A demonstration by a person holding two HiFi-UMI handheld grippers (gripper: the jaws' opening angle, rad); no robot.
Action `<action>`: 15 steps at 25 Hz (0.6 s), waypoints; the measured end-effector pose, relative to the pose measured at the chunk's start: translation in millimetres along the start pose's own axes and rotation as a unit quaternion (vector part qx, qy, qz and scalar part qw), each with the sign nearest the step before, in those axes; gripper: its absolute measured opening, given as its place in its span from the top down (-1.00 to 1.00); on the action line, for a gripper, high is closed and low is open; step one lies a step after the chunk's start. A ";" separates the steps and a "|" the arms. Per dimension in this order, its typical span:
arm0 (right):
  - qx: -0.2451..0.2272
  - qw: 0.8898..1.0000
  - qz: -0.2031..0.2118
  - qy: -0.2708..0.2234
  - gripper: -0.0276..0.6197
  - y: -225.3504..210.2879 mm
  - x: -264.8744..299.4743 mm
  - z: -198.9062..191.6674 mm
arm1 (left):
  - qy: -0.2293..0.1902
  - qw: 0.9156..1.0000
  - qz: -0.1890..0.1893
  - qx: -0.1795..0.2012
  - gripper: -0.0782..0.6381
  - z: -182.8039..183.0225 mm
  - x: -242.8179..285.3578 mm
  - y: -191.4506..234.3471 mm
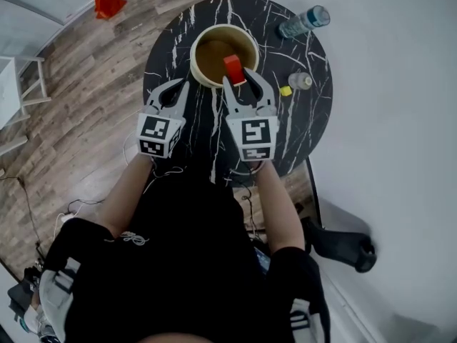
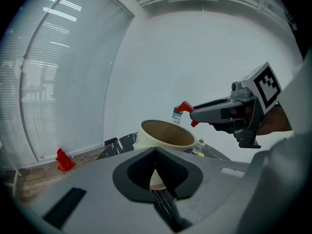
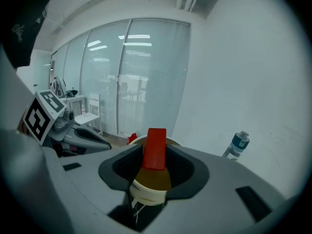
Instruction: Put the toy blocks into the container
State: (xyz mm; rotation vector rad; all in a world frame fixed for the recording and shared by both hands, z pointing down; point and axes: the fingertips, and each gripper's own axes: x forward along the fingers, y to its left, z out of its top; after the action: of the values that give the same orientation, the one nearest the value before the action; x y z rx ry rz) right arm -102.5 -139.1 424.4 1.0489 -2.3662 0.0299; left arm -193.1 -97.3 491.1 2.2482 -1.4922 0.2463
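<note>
Status: right gripper [image 1: 238, 77] clamped on red block [image 1: 233, 68], pads pressing both sides. Red showing above and below the jaws in left gripper view. Held over the mouth of the container [image 1: 194, 57], at the near-right part of the opening and above rim level. No contact with the wall that can be made out.

Left gripper [image 1: 177, 88] fully closed and empty, jaw tips meeting. Hovering over the tabletop [image 1: 307, 131] just near-left of the container, apart from it.

Container: cream, round, open top, brown inside. Standing upright between tabletop centre and far edge, slightly left.

Yellow block [image 1: 285, 91] lying on the tabletop toward the right edge, just beside a small clear jar [image 1: 300, 81]. Both to the right of right gripper and apart from it.

Bottle [image 1: 305, 21] at the far-right edge, standing upright going by right gripper view, well apart from the container.

Off the table: red thing [image 1: 108, 4] on the wood floor [image 1: 86, 84], beyond the far-left edge. Too small to identify.
</note>
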 end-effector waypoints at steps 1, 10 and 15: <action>-0.004 1.000 -0.001 0.012 0.48 0.5 3.8 -2.9 | 0.003 1.000 -0.002 -0.001 0.79 -1.7 1.5 2.0; 0.016 0.998 0.007 0.065 0.48 6.1 27.3 -23.5 | 0.018 1.000 -0.021 -0.007 0.79 -10.9 15.6 8.2; 0.023 0.996 0.006 0.082 0.48 8.3 39.1 -28.0 | 0.026 0.999 -0.028 -0.011 0.79 -12.5 19.1 16.5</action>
State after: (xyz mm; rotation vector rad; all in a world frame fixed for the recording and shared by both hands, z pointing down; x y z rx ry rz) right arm -116.4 -153.4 468.9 1.0128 -2.2332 0.1685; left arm -199.3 -113.1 513.5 2.2450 -1.3958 0.2670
